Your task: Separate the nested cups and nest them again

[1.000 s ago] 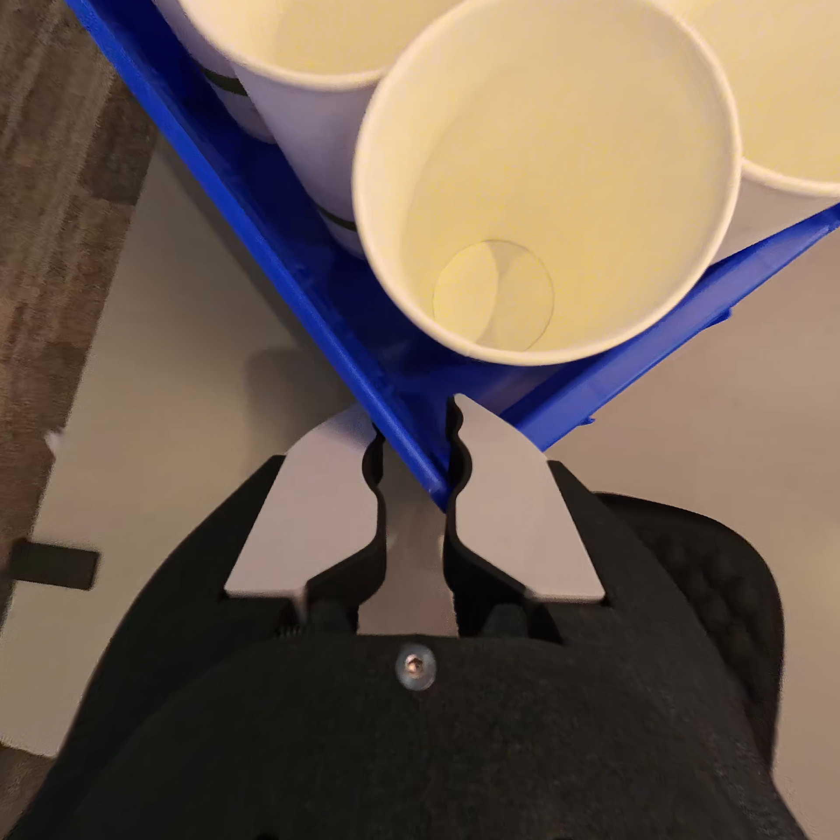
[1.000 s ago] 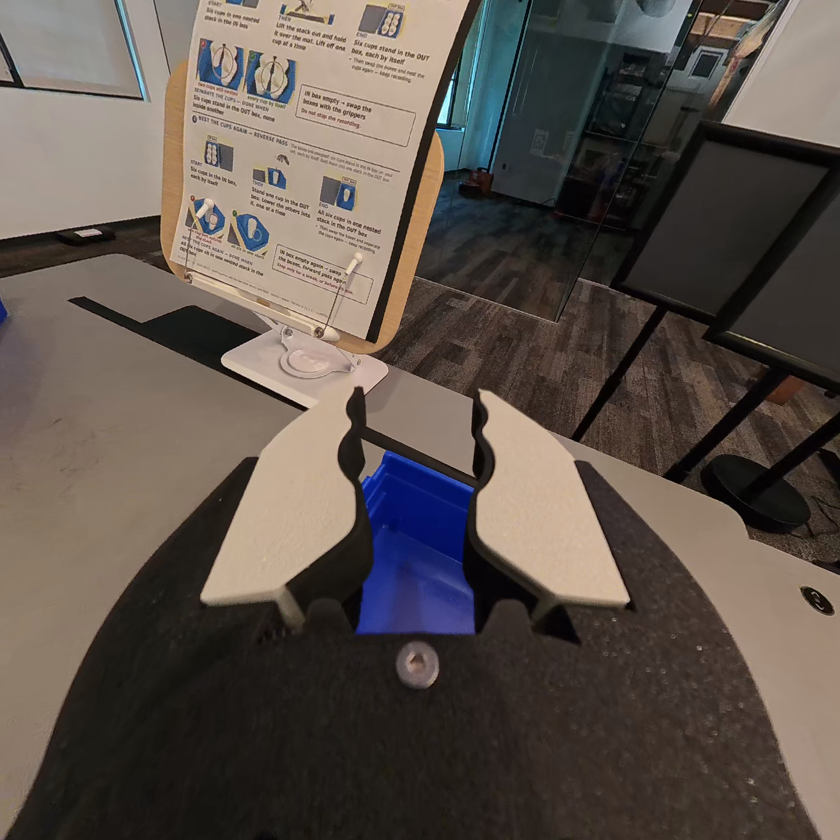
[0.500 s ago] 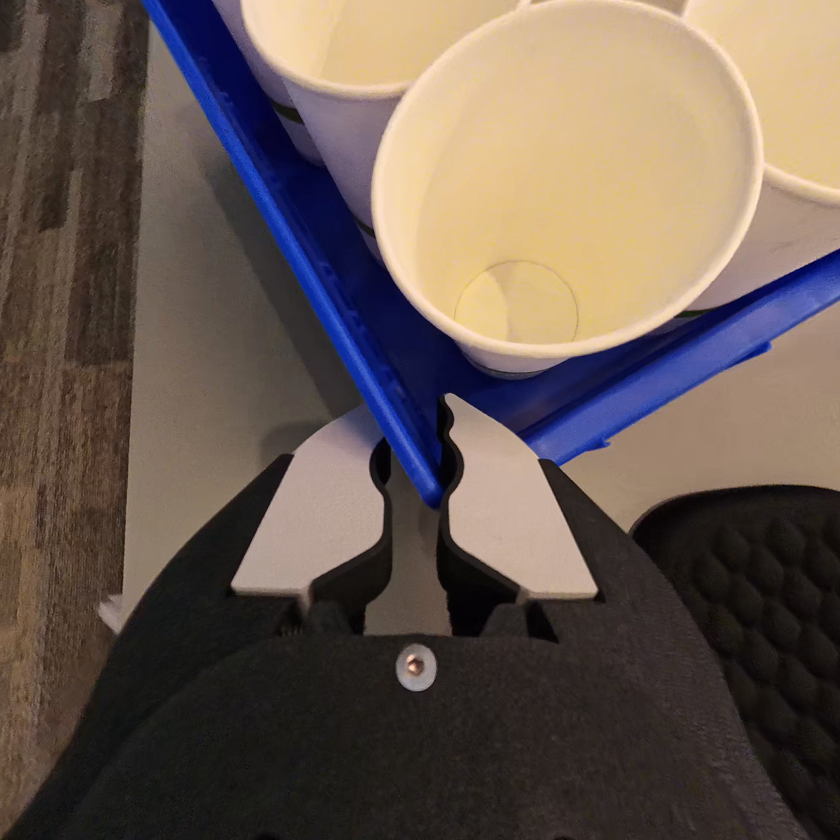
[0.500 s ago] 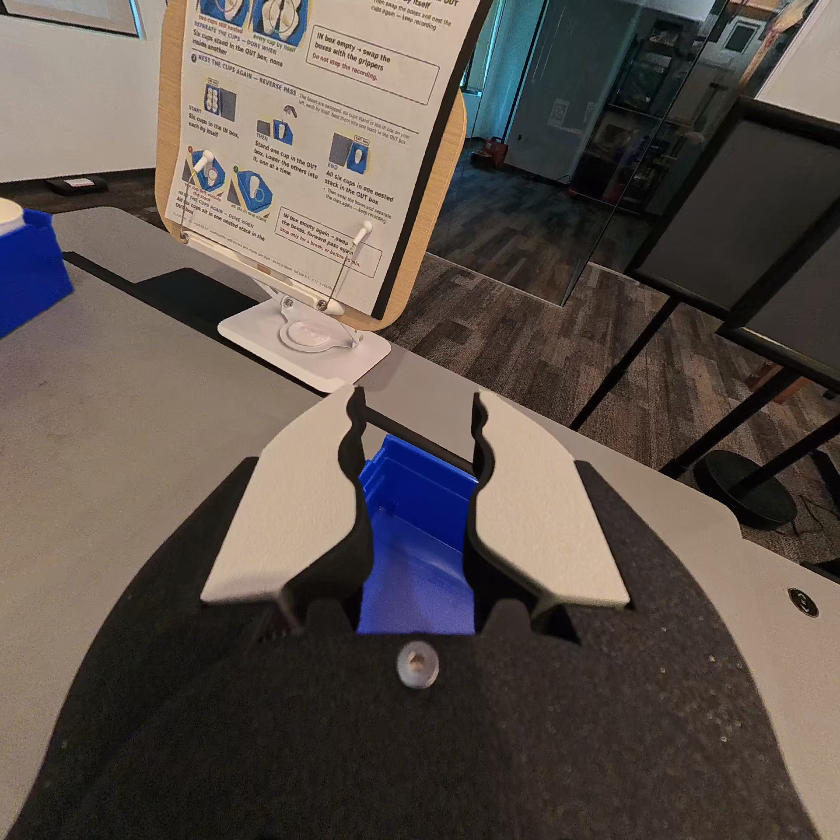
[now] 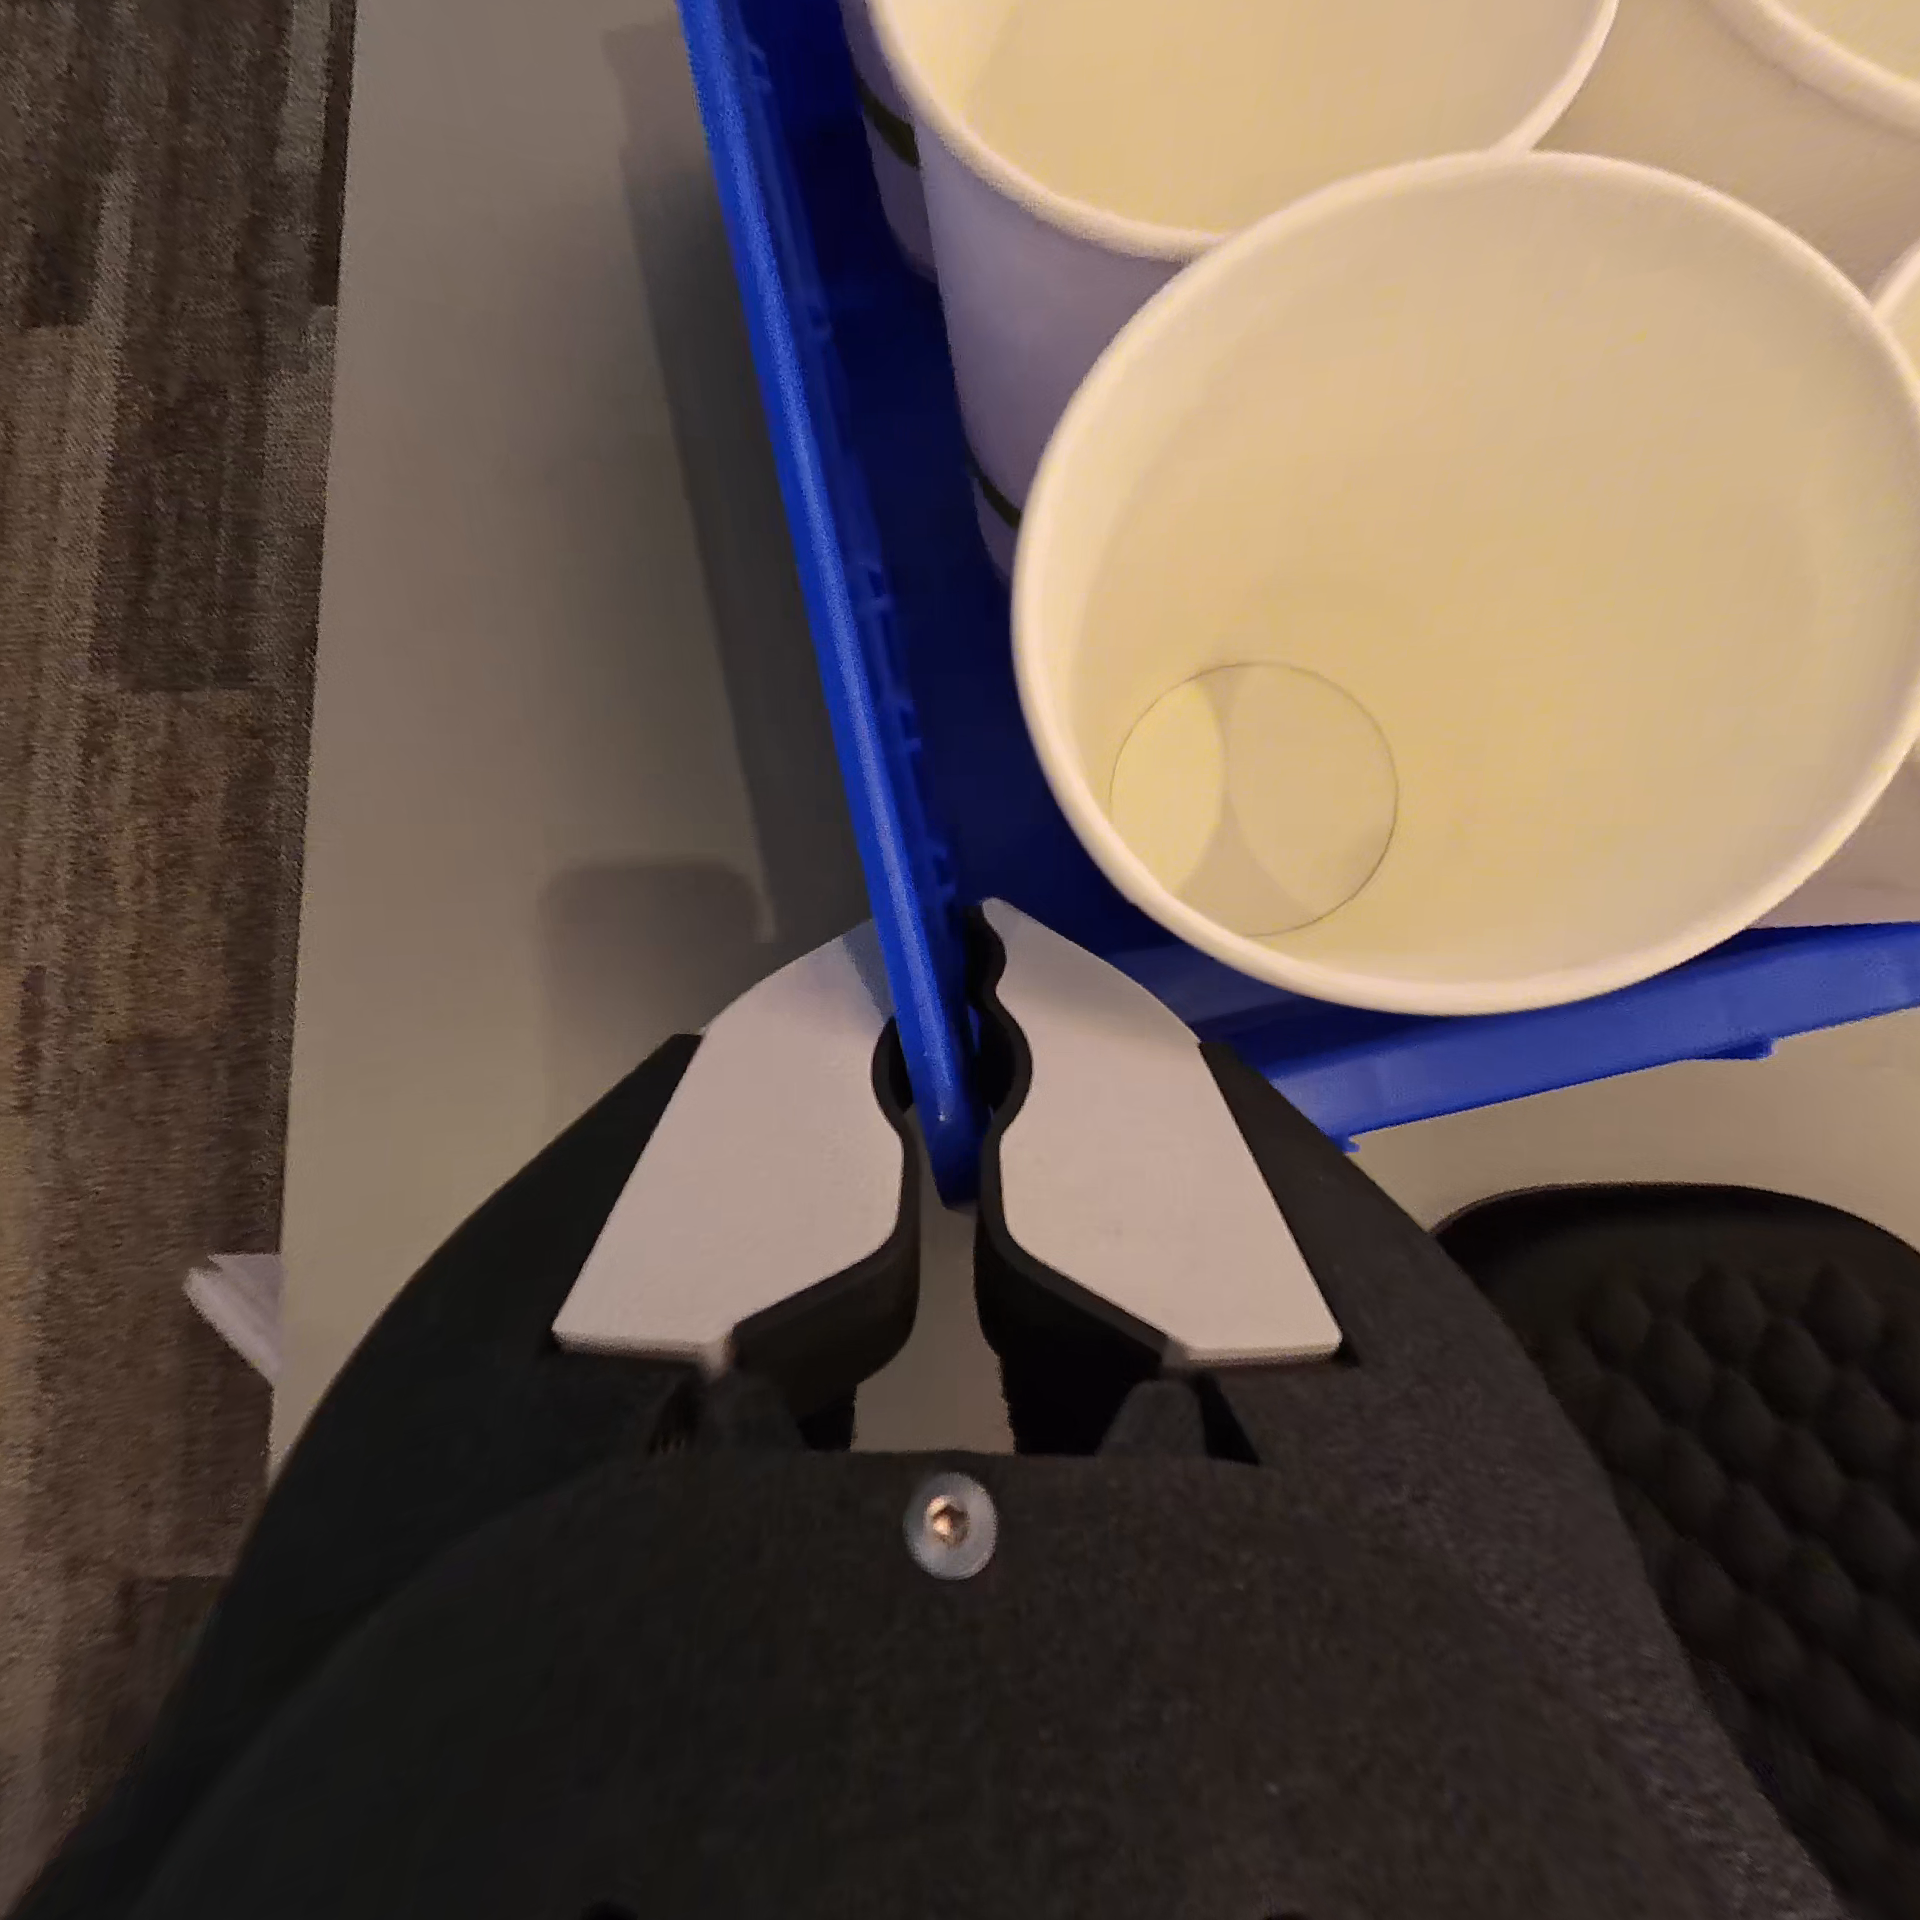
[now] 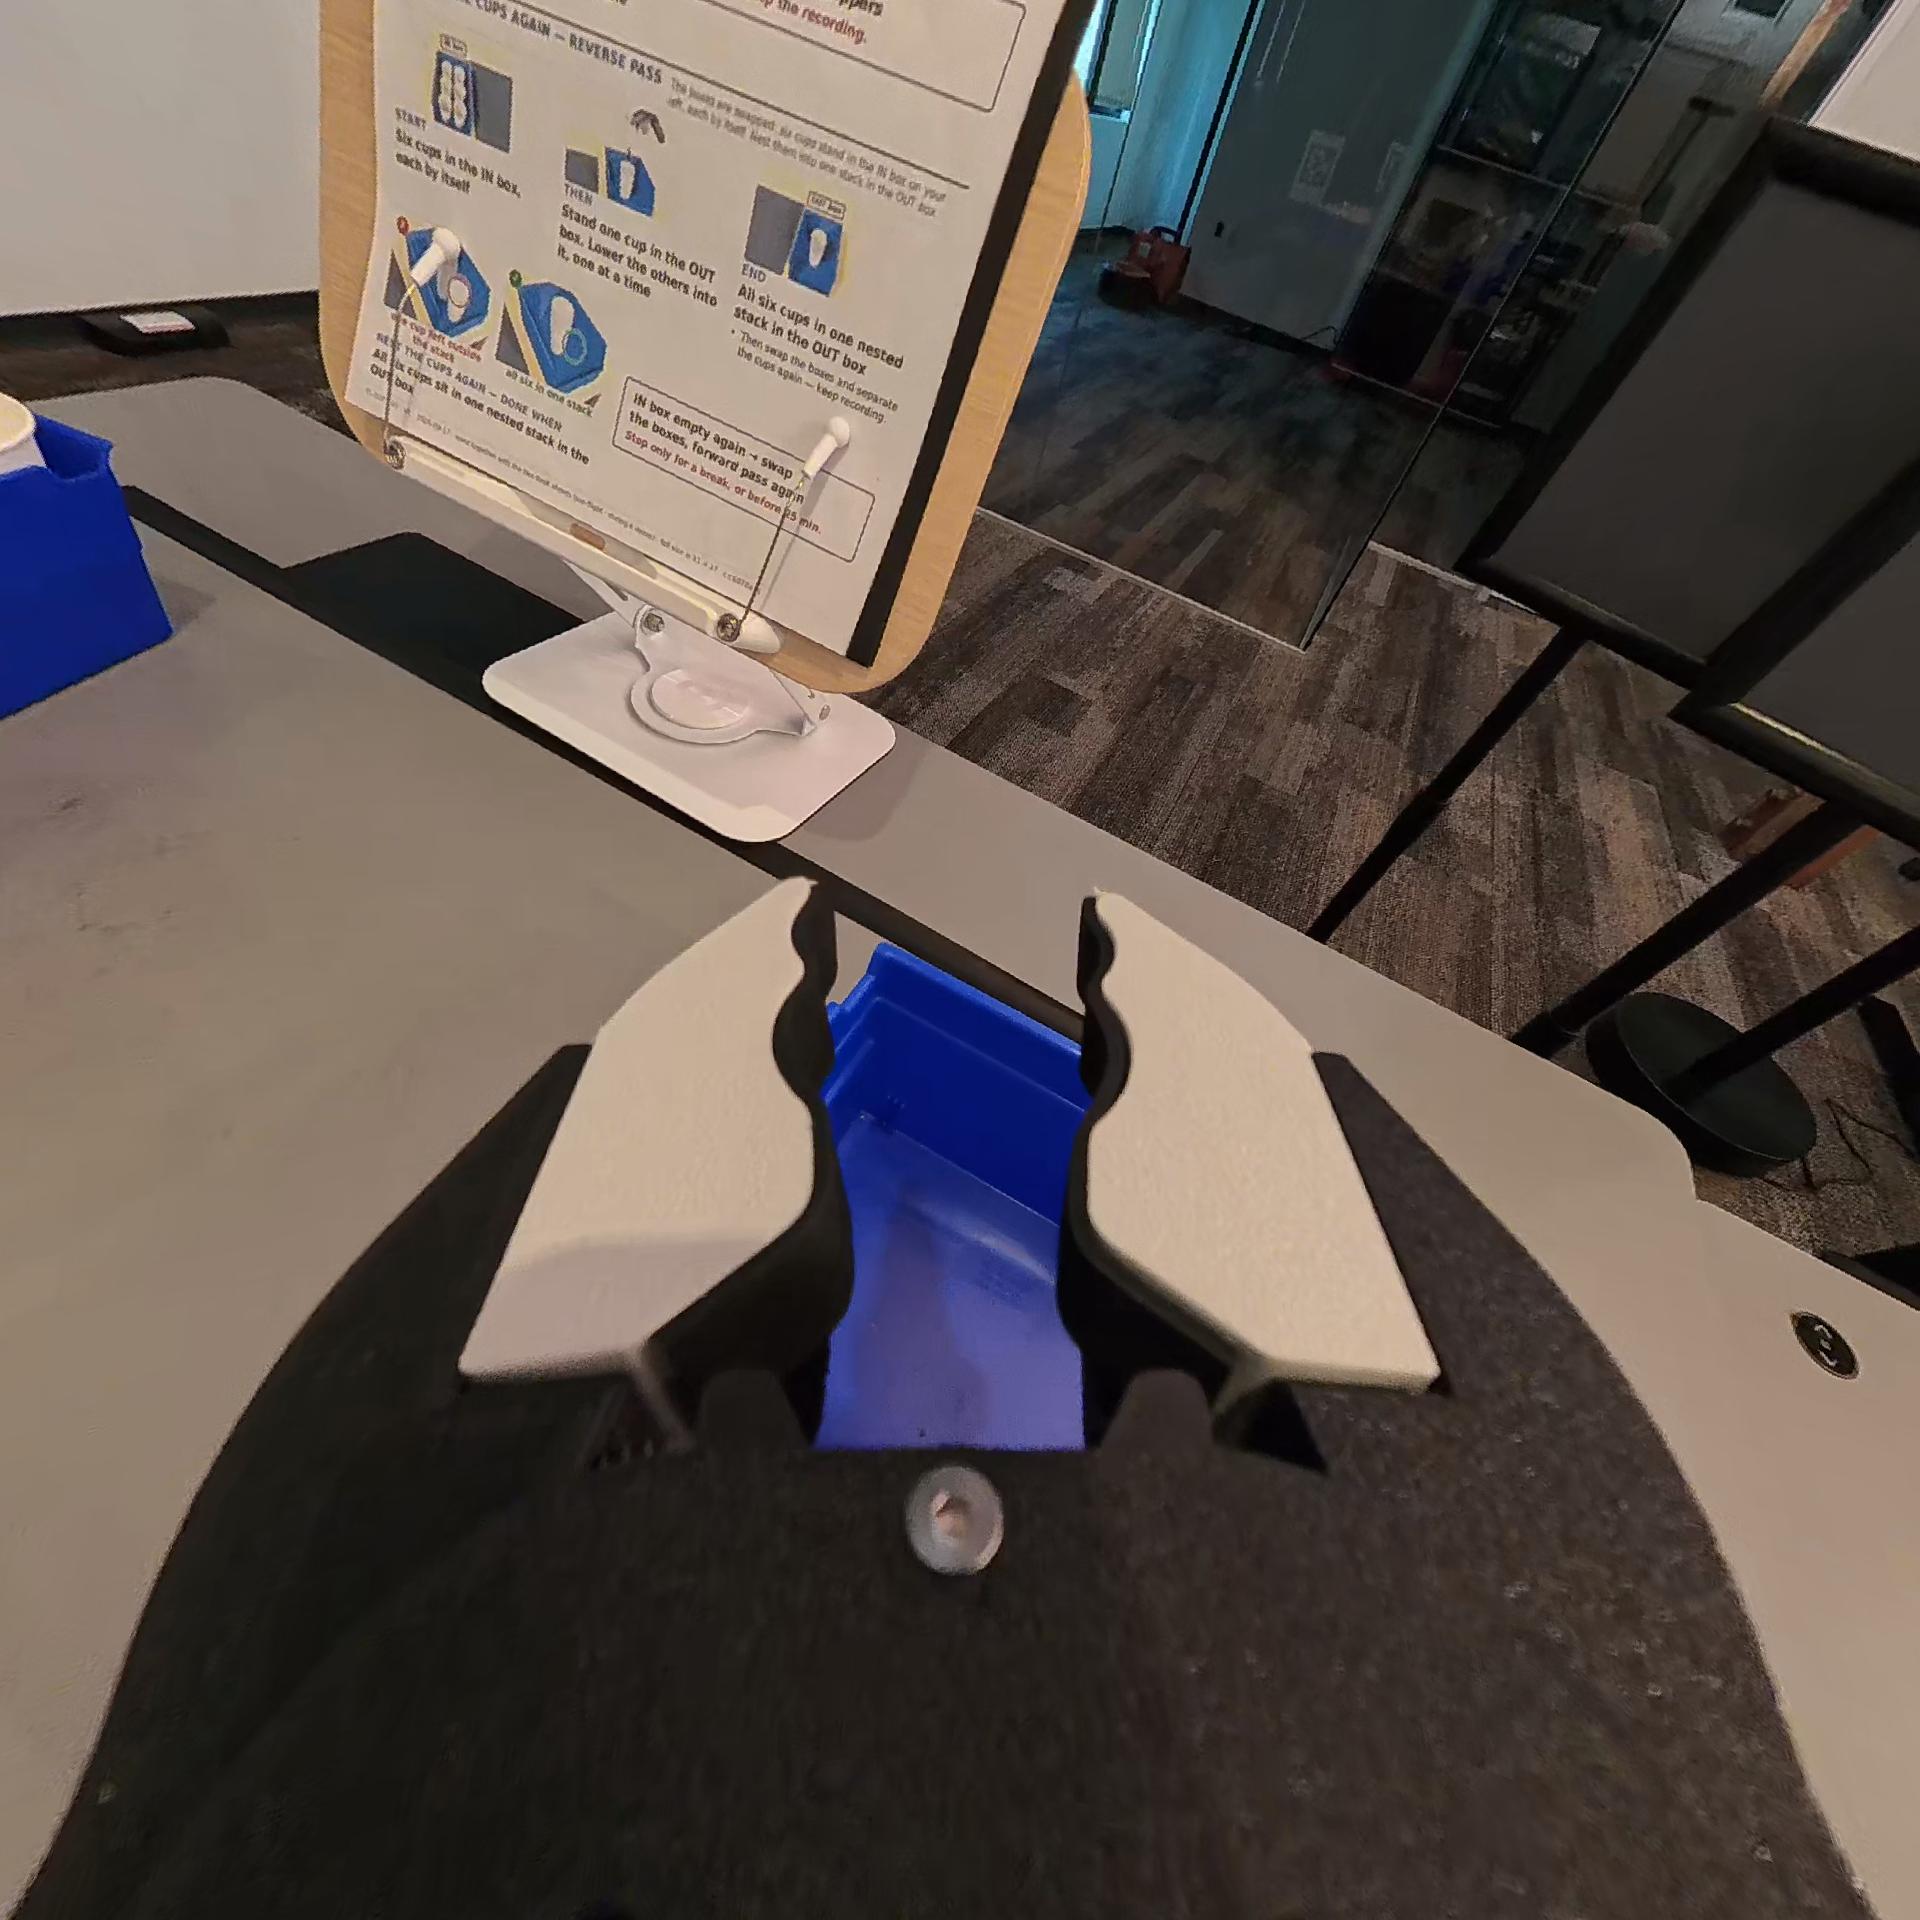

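In the left wrist view, a blue bin (image 5: 831,520) holds several white paper cups standing apart. The nearest cup (image 5: 1455,623) is empty, and another cup (image 5: 1195,104) stands behind it. My left gripper (image 5: 935,925) is shut on the bin's side wall near its corner. In the right wrist view, my right gripper (image 6: 951,904) stands open, with the inside of an empty blue bin (image 6: 956,1247) showing between its fingers. Whether a finger touches that bin is hidden. The bin with cups (image 6: 62,582) shows at the far left.
Both bins rest on a grey table (image 6: 260,883). An instruction sheet on a white stand (image 6: 686,260) is at the table's far edge. A black padded mat (image 5: 1714,1455) lies right of my left gripper. Carpeted floor (image 5: 135,520) lies beyond the table's left edge.
My left gripper's jaws have closed onto the bin wall, and the bin has turned in the view. In the right view the stand has drawn closer and the cup bin has appeared at left.
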`<state>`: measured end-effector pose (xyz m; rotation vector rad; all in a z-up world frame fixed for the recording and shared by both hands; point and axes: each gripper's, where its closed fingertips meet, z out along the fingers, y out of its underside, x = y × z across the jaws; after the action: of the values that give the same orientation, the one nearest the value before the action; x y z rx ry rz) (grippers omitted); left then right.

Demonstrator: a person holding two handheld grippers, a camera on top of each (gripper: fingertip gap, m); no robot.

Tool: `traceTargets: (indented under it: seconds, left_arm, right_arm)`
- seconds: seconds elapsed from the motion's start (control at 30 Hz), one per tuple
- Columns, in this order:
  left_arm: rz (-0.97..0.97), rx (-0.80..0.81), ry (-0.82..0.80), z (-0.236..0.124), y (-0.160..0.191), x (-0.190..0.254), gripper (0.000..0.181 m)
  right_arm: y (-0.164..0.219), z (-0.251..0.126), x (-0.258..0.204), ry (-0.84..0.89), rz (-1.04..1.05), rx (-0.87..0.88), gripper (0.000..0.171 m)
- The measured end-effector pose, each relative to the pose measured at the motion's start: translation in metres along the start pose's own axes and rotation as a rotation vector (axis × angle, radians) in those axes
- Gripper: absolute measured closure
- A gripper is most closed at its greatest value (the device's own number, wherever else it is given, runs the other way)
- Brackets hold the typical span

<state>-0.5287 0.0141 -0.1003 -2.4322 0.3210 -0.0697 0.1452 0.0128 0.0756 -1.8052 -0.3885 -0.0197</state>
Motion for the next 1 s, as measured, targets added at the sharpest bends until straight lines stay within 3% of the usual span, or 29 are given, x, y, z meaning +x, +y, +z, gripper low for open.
traceTargets:
  seconds: [0.27,0.53,1.0]
  left_arm:
    - [0.163,-0.014,0.070,-0.002,0.003,0.010,0.174]
    - [0.030,0.031,0.128,-0.003,0.003,0.003,0.176]
    - [0.035,0.038,0.139,0.001,-0.002,0.003,0.176]
  right_arm:
    - [0.003,0.002,-0.004,-0.011,-0.018,-0.020,0.127]
    - [0.010,0.005,-0.003,-0.020,-0.021,-0.048,0.127]
    - [0.015,0.006,-0.004,-0.030,-0.020,-0.072,0.127]
